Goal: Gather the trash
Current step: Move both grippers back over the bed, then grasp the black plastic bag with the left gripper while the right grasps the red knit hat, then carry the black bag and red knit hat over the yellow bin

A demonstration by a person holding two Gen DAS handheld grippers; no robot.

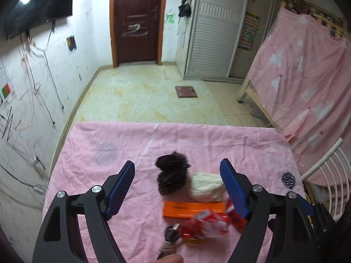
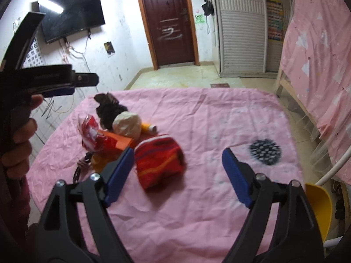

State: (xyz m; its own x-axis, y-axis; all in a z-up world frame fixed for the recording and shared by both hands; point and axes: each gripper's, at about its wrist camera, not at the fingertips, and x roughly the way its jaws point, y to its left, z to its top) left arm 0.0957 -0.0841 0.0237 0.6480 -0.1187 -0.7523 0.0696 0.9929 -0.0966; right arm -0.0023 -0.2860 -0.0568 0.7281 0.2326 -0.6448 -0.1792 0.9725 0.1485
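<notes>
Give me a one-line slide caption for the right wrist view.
Open right gripper above a red striped pouch on the pink tablecloth, trash pile behind it.

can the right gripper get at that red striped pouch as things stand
Probably yes. The right gripper is open, and the red striped pouch lies just ahead on the pink cloth, by its left finger. Nothing lies on top of it; the orange box sits behind.

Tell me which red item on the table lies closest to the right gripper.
The red striped pouch, lying just ahead of the open right gripper, beside its left finger. The crumpled red wrapper and orange box sit farther back in the pile.
</notes>
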